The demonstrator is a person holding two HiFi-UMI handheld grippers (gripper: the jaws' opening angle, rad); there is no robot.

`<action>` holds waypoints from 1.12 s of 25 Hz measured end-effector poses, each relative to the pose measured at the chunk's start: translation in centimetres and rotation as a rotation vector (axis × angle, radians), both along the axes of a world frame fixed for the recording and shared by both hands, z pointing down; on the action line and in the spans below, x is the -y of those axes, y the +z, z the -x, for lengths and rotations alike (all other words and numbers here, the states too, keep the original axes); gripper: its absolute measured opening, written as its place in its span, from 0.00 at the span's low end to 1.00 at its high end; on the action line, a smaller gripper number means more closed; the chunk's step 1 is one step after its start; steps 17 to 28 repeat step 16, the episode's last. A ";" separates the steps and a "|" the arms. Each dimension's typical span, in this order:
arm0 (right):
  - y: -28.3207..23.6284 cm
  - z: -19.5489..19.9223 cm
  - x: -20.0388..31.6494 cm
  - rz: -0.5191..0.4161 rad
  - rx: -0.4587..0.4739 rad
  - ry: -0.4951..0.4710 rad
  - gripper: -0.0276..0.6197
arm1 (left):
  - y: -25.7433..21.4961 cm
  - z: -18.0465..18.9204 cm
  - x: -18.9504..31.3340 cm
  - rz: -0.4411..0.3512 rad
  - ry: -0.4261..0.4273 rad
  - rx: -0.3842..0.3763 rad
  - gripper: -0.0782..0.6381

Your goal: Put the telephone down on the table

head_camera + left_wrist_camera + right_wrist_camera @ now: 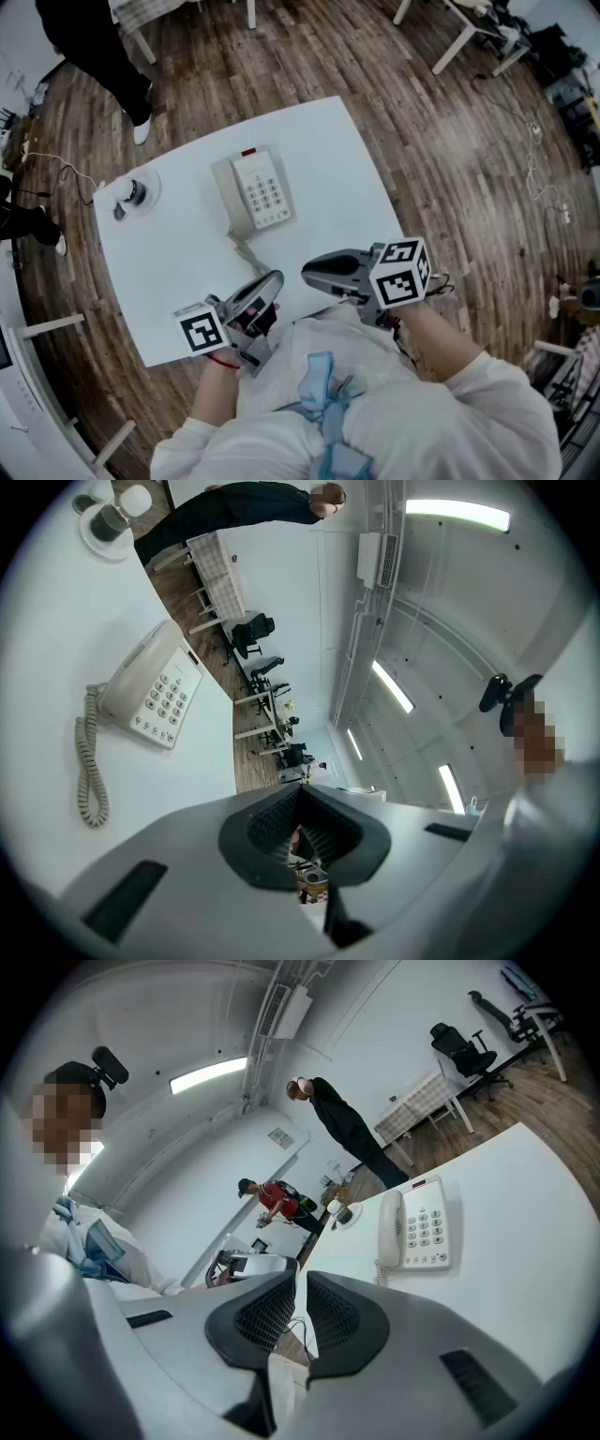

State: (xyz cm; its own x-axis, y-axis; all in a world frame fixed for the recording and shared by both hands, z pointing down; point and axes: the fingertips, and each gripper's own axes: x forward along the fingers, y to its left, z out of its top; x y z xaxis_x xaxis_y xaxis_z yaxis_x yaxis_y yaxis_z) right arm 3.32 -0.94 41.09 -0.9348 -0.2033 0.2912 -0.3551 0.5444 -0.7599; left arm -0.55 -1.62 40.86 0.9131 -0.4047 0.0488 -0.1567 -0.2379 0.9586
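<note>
Cream plastic, the telephone [255, 194] lies flat on the white surface [328, 159]. Its handset sits in the cradle beside the keypad, and its coiled cord [246, 251] trails off the near end toward me. My left hand-held gripper [275, 280] hovers on the telephone's near side, close to the cord's end but not on it, jaws clenched together with nothing between them. My right hand-held gripper [309, 270] hangs on that same near side, apart from the telephone, its jaws closed to a thin slit and empty. Left of the telephone, by the surface's corner, sits a round white dish [151, 187] with a small dark-and-white object on it. Beyond the telephone, a person in dark clothes [98, 47] stands on the wooden floor [422, 141].
</note>
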 end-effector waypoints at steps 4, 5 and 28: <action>0.0 -0.1 0.1 0.004 0.001 0.010 0.14 | -0.1 -0.1 0.1 0.000 0.002 -0.006 0.11; 0.0 -0.2 0.1 0.005 0.002 0.012 0.14 | 0.0 -0.1 0.1 0.001 0.003 -0.006 0.11; -0.1 -0.5 0.0 0.012 -0.001 0.018 0.14 | -0.1 -0.2 -0.3 0.004 0.014 -0.016 0.11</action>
